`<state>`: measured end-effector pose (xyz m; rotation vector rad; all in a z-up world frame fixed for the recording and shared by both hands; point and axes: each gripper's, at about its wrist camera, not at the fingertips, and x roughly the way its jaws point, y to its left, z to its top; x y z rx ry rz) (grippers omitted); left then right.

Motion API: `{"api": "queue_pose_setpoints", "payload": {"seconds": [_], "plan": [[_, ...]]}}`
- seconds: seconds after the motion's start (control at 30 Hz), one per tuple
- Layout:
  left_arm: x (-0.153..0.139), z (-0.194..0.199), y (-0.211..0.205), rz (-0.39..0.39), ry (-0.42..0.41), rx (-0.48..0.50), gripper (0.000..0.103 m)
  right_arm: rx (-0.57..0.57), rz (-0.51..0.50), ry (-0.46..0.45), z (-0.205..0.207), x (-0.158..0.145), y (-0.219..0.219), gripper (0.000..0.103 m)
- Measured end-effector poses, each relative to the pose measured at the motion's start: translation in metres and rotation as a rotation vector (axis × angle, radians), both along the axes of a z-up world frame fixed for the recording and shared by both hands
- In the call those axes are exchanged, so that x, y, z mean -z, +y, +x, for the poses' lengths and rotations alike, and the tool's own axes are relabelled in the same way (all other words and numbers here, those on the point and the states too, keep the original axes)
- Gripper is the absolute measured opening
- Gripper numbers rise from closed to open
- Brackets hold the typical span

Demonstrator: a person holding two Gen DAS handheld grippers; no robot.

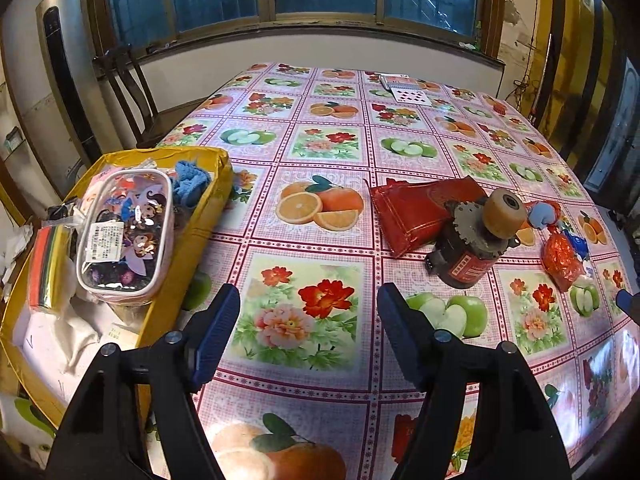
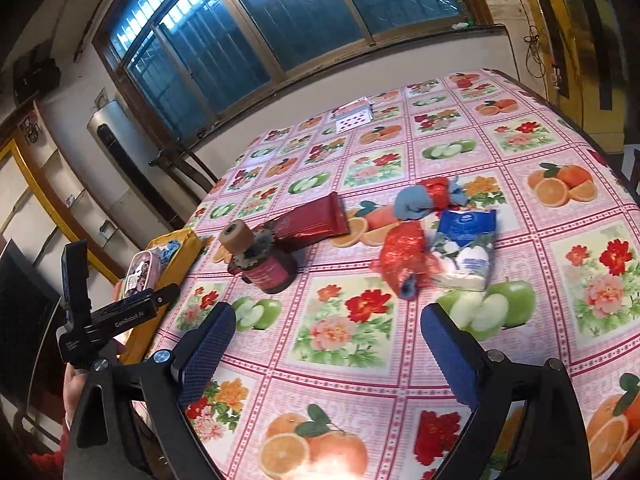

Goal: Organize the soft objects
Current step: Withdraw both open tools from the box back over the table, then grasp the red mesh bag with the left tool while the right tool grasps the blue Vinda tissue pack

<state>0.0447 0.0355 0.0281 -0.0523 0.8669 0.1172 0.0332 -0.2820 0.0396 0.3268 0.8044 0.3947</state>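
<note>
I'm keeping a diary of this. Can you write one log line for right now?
left tool: open, empty | right tool: open, empty | box: pouch inside | table: red bag, tissues waiting

The left gripper [image 2: 80,280], seen in the right wrist view, carries white lettering "GenRobot.AI" along its black body, and a smaller white label below it is too small to read. The white barcode sticker on the clear pencil case [image 1: 126,236] and the label on the dark red jar [image 1: 466,268] stay illegible.
</note>
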Motion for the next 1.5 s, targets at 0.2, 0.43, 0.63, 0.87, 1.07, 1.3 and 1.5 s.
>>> {"api": "queue_pose_setpoints", "payload": {"seconds": [0.2,0.43,0.63,0.87,1.07,1.3,1.5], "plan": [[0.001,0.009,-0.017,-0.055,0.040,0.042,0.071,0.028,-0.113,0.017,0.015,0.008,-0.019,0.095],[-0.012,0.028,-0.074,-0.119,0.091,0.201,0.071,0.011,-0.274,0.023,0.041,0.016,-0.022,0.095],[-0.015,0.052,-0.148,-0.162,0.157,0.342,0.071,0.127,-0.222,0.143,0.083,0.031,-0.052,0.095],[0.003,0.085,-0.211,-0.128,0.206,0.338,0.071,0.233,-0.157,0.142,0.086,0.031,-0.084,0.095],[0.026,0.109,-0.231,-0.104,0.240,0.298,0.071,0.234,-0.110,0.143,0.082,0.028,-0.098,0.095],[0.022,0.113,-0.221,-0.255,0.242,0.294,0.074,0.206,-0.067,0.167,0.093,0.034,-0.094,0.096],[0.027,0.116,-0.238,-0.200,0.282,0.331,0.074,0.233,-0.032,0.169,0.088,0.036,-0.102,0.096]]}}
